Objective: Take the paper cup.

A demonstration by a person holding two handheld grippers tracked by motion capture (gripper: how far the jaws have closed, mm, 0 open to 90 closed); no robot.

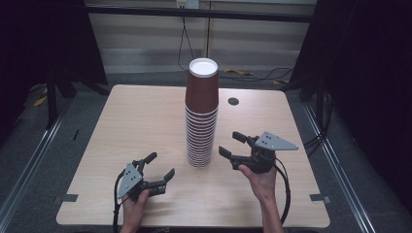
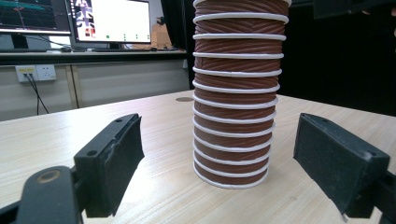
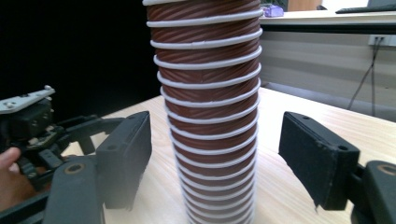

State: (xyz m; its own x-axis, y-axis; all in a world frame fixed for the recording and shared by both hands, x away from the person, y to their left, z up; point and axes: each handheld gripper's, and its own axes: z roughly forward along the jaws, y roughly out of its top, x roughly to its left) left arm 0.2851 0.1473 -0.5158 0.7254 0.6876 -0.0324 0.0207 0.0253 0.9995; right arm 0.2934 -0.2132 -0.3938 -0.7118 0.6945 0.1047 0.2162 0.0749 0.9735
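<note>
**Two open claws are flanking a tall stack of paper cups.**
Nearest the camera, the left hand (image 1: pixel 133 204) is sitting low over the tabletop (image 1: pixel 131 126), its left claw (image 1: pixel 161 165) gaping toward the foot of the stack of brown paper cups (image 1: pixel 201 121). The right hand (image 1: pixel 260 179) is holding the right claw (image 1: pixel 228 143) higher, jaws spread and empty, aiming at the lower rims. The stack is standing upright mid-tabletop, touching neither claw; one claw is probably lining up to steady it while the other takes a cup.
</note>
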